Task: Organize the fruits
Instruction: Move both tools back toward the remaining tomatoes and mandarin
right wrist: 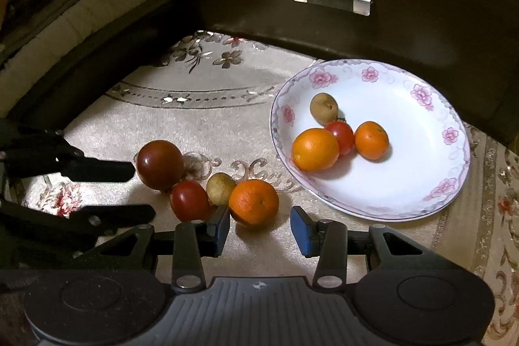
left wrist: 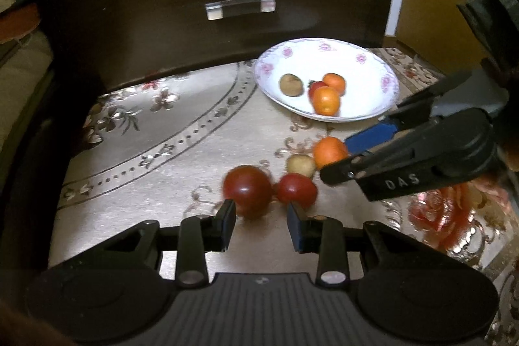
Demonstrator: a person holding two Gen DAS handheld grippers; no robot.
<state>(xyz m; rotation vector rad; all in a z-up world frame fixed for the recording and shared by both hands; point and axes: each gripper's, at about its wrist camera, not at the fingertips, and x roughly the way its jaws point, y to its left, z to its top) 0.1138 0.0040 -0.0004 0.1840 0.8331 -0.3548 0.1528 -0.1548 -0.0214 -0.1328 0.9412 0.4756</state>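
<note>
So the whole thing was set up on a beige tablecloth point(right wrist: 227, 132) with a flowery pattern, pushed up against a dark wooden drawer front point(right wrist: 356, 31) with a shiny handle point(right wrist: 331, 2).

A white plate point(right wrist: 421, 184) with pink flowers round the rim was parked on the right side of the cloth. Four fruits were already sat in it: a big orange point(right wrist: 315, 149), a smaller orange point(right wrist: 371, 140), a small red tomato point(right wrist: 340, 137) squeezed between them, and a brownish kiwi point(right wrist: 324, 108) just behind.

Four more were bunched together on the cloth, left of the plate: a large dark red tomato point(right wrist: 160, 165), a smaller red tomato point(right wrist: 189, 200) touching it, a pale yellowish fruit point(right wrist: 221, 188), and a loose orange point(right wrist: 254, 202) nearest the plate.

The left gripper point(left wrist: 261, 216) was held with its jaws apart, nothing clamped. The large dark tomato was seen right at its fingertips, sort of poking into the gap, but contact with the pads couldn't really be made out (bit blurry tbh).

The right gripper point(right wrist: 259, 224) was also spread apart and empty. The loose orange was sat just ahead of the gap, close by its left finger point(right wrist: 220, 227), not pinched.
</note>
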